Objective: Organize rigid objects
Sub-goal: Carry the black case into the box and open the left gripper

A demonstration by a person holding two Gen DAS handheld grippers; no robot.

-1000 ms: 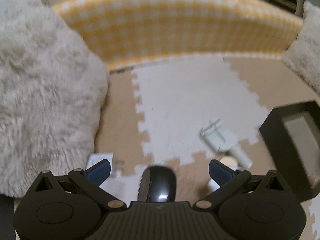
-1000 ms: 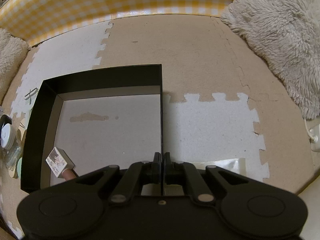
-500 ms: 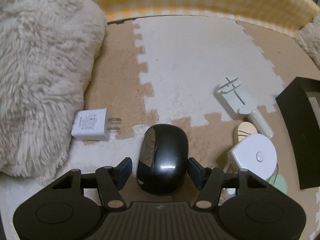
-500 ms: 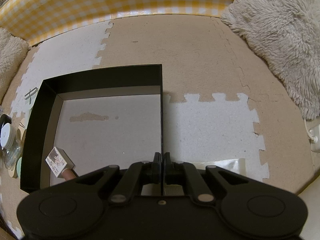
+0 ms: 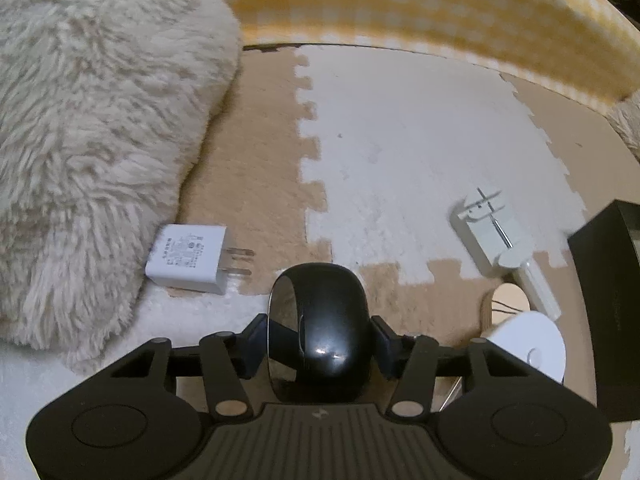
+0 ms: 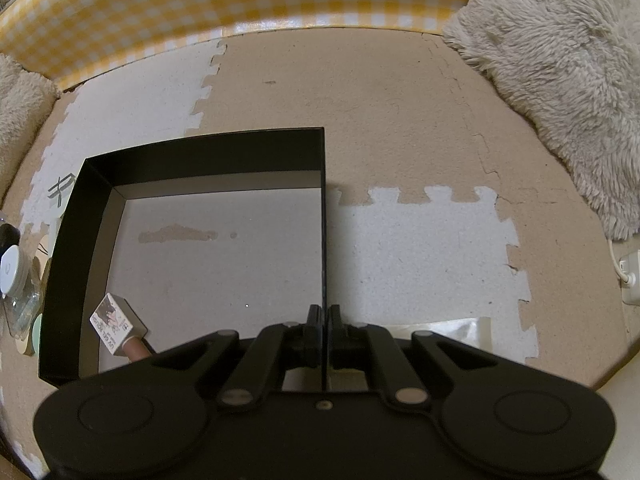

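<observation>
The left gripper [image 5: 319, 338] is closing its jaws on a black computer mouse [image 5: 318, 330] that lies on the foam floor mat [image 5: 400, 140], the pads at its flanks. A white charger [image 5: 187, 258] sits just left of it. The right gripper [image 6: 324, 322] has its jaws clamped on the near wall of the black box [image 6: 64, 248].

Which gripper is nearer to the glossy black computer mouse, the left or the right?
Left. The left gripper has the glossy black computer mouse between its closing jaws. The right gripper is shut on the black box's wall, away from the mouse.
</observation>
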